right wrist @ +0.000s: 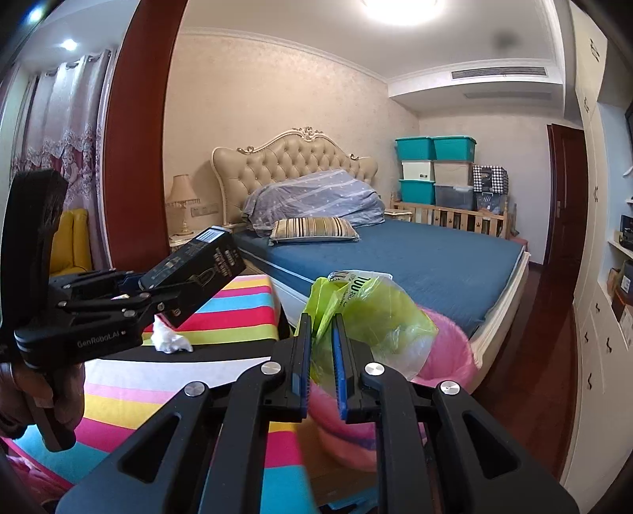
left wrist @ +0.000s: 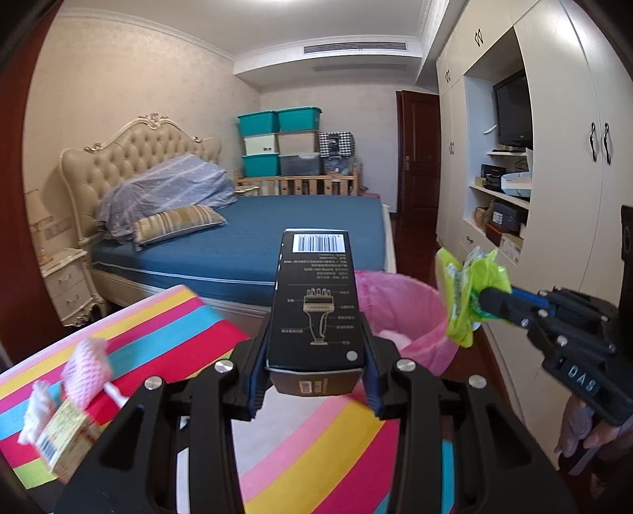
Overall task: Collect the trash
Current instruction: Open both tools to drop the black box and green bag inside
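Black barcoded box (left wrist: 315,308) gripped by left claw (left wrist: 315,379); right claw (right wrist: 322,356) pinches crumpled green wrapper (right wrist: 368,316).

Bedroom, beige walls. Bed (left wrist: 316,233) mid-frame: blue sheet, tufted cream headboard (left wrist: 138,150), striped pillow (left wrist: 178,223). Teal storage bins (left wrist: 277,138) stacked at far wall. White wardrobe (left wrist: 573,158) right, TV (left wrist: 512,110) in niche. Ceiling light (right wrist: 399,6) top centre. Lace curtains (right wrist: 59,130) upper left.
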The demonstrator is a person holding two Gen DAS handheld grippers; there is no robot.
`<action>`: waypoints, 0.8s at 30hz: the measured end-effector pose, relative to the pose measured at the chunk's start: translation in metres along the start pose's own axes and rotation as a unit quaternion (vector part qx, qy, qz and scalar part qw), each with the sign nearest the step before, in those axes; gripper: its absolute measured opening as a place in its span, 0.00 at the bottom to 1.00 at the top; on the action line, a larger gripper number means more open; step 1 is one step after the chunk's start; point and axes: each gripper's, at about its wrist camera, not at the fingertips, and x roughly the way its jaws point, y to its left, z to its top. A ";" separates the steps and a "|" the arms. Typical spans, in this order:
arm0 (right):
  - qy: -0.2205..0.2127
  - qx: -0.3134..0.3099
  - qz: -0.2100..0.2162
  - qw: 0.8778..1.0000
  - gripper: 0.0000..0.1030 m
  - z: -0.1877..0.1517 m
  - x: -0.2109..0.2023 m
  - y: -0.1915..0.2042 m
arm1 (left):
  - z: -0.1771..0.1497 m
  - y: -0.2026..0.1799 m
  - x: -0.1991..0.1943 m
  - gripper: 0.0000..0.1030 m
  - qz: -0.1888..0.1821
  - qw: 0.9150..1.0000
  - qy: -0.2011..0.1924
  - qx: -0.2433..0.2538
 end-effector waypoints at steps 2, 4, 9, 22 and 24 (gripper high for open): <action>0.002 0.002 0.003 1.000 0.13 0.004 0.008 -0.010 | 0.008 -0.004 0.013 0.37 -0.007 1.000 0.000 0.000; 0.001 0.002 0.001 1.000 0.13 0.009 0.017 -0.023 | 0.013 -0.008 0.025 0.37 -0.014 1.000 0.001 -0.002; -0.001 0.011 0.004 1.000 0.13 0.016 0.032 -0.048 | 0.020 -0.021 0.057 0.38 -0.028 1.000 0.010 0.004; 0.009 0.008 0.023 1.000 0.14 0.031 0.079 -0.097 | 0.033 -0.039 0.122 0.68 -0.033 0.999 0.010 0.015; 0.014 0.016 0.023 1.000 0.15 0.030 0.086 -0.108 | 0.031 -0.036 0.130 0.77 -0.021 1.000 0.011 0.009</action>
